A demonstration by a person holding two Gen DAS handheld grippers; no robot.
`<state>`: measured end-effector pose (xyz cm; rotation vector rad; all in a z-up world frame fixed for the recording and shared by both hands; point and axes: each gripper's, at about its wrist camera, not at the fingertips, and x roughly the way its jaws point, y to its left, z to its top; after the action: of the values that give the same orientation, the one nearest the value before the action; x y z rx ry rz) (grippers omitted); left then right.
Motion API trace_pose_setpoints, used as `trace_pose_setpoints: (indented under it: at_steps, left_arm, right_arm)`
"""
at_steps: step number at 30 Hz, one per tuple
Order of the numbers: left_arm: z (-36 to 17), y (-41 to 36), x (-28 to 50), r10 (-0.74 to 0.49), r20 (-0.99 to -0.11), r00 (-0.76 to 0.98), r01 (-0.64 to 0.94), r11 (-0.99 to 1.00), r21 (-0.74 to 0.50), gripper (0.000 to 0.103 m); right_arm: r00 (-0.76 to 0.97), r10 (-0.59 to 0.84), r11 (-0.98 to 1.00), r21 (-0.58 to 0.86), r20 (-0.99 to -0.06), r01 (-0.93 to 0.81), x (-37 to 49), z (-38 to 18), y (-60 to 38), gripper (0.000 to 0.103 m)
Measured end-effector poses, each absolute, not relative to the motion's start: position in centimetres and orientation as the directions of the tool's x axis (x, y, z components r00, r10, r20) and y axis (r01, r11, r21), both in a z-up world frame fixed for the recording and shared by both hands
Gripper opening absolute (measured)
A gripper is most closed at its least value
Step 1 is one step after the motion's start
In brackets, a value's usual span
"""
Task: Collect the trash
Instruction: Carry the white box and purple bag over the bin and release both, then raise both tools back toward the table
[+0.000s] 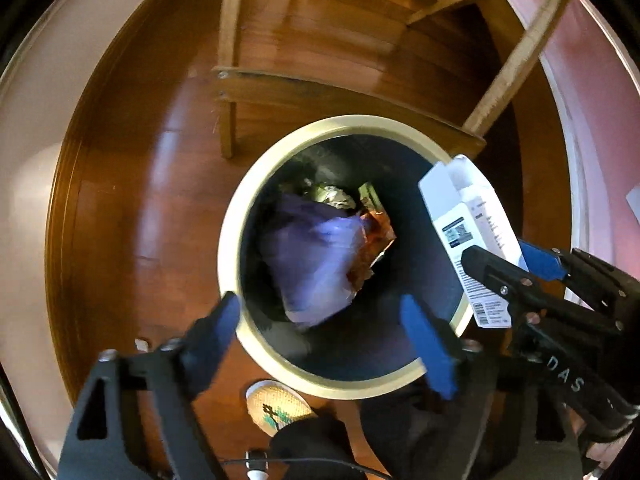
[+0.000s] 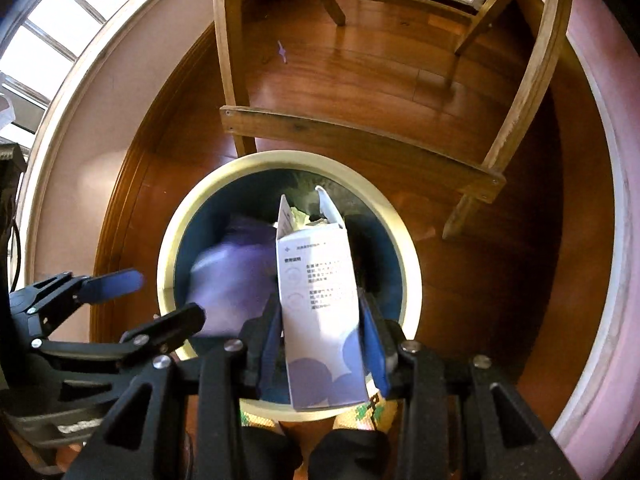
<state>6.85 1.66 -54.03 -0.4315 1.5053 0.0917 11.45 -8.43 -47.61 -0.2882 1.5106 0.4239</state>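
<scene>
Two tools hang over the round bin [image 1: 230, 236], both pointing down at it. The left tool [image 1: 324, 334] is spread wide with nothing in it, above the near rim. The right tool [image 2: 322, 340] squeezes a white box [image 2: 320, 312], held upright above the bin's mouth. Inside the bin lie a purple bag [image 1: 316, 256] and shiny wrappers [image 1: 370, 240]. A wooden chair [image 2: 360, 140] stands just behind the bin on the wood floor [image 2: 360, 64].
</scene>
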Motion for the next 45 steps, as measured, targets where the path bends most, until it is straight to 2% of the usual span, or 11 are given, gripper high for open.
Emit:
trace_pose_setpoints:
  at_steps: [17,18,20,24,33,45]
  left_arm:
    - [-50.3,5.8,2.4,-0.042,-0.989,0.141,-0.505,0.857,-0.108,0.086]
    - [-50.0,5.8,2.2,-0.038,-0.989,0.143,-0.507,0.856,-0.106,0.086]
    - [-49.1,6.0,1.8,-0.034,-0.989,0.146,-0.507,0.855,-0.105,0.086]
    - [-46.8,5.8,1.1,-0.02,-0.987,0.16,-0.509,0.855,-0.1,0.086]
    - [-39.1,6.1,0.2,-0.009,-0.978,0.207,-0.528,0.841,-0.12,0.086]
    - [-25.0,6.5,-0.5,0.019,-0.946,0.323,-0.495,0.856,-0.151,0.086]
  right_arm:
    - [0.002,0.124,0.88,0.109,-0.992,-0.461,10.7,-46.3,-6.1,0.041]
    - [0.006,0.126,0.88,0.109,-0.992,-0.462,10.6,-46.0,-6.0,0.042]
    - [0.012,0.128,0.878,0.108,-0.992,-0.466,10.4,-45.3,-5.8,0.055]
    - [0.025,0.129,0.873,0.102,-0.991,-0.476,10.1,-43.4,-5.5,0.056]
    - [0.036,0.144,0.865,0.108,-0.989,-0.49,8.3,-36.4,-5.5,0.056]
    - [0.125,0.244,0.849,0.149,-0.962,-0.506,6.2,-21.7,-5.4,0.056]
